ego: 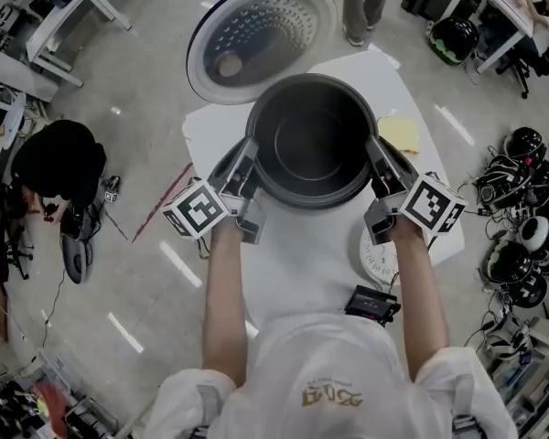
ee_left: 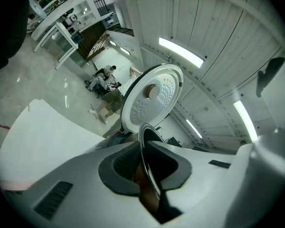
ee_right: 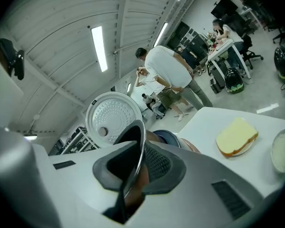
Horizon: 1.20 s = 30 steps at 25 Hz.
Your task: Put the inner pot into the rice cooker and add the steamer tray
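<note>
left gripper [ego: 245, 174]: jaws pinch the left rim of the inner pot [ego: 311, 144] | right gripper [ego: 382, 174]: jaws pinch its right rim | inner pot: over the rice cooker [ee_right: 168, 137] on the white table [ego: 302, 254] | lid [ego: 261, 39]: open behind

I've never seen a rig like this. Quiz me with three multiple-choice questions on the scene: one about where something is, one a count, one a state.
1. Where is the sponge? A on the table; B on the floor; C on a chair.
2. How many grippers clamp the rim of the pot? A none; B one; C two.
3. The lid is: A shut; B open; C lying on the floor.

Answers:
1 A: it lies on the white top beside the pot.
2 C: the left gripper and the right gripper each pinch the rim.
3 B: it stands raised beyond the pot.
</note>
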### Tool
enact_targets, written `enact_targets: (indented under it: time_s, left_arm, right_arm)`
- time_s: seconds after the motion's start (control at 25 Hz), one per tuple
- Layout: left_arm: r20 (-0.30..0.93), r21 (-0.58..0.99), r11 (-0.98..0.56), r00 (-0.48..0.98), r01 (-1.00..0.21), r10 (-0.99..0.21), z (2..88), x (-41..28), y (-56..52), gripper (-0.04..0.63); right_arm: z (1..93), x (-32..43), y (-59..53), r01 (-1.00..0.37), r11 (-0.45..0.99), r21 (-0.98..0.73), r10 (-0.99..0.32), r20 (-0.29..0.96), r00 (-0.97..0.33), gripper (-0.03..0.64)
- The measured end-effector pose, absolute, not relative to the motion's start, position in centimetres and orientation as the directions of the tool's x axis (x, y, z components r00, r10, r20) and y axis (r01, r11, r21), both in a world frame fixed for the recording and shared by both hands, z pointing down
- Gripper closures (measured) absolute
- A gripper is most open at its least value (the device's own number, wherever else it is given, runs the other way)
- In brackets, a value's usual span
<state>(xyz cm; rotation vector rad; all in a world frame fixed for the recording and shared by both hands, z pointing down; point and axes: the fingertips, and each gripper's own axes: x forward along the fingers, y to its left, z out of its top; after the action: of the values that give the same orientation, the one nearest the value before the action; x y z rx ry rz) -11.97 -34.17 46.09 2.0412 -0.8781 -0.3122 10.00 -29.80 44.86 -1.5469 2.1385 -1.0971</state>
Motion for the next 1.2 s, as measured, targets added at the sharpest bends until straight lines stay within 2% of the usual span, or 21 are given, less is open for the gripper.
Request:
enact_targets:
  time_s: [0.64,1.08,1.12,1.2]
  left_arm:
    - [0.257,0.583,-0.443,0.672,-0.681,-0.694,46.3,-10.6,-35.0,0.508]
    - [0.457,0.378,-0.456,0.591,-0.806,-0.665,49.7,-10.6,-35.1,0.483]
    - [0.464,0.353,-0.452,0.573,-0.819,-0.675,49.7,-10.9,-35.2,0.484]
    - [0.48,0.286,-0.452,0.535,-0.845,-0.696,49.7,-11.5,-35.5,0.527]
  right_arm:
    - [46.8,10.6,-30.6,-0.828,0.167,-0.536,-0.849,0.349,-0.398,0.528]
    - [48.1,10.3,-31.2,-0.89,0.213,-0.404,-0.832,0.402,-0.381,0.515]
    - [48.2,10.2,-31.2,-0.897,0.214,-0.386,-0.831,0.41,-0.375,0.511]
    - [48.5,10.0,-31.3,-0.914,0.209,-0.349,-0.833,0.426,-0.353,0.5]
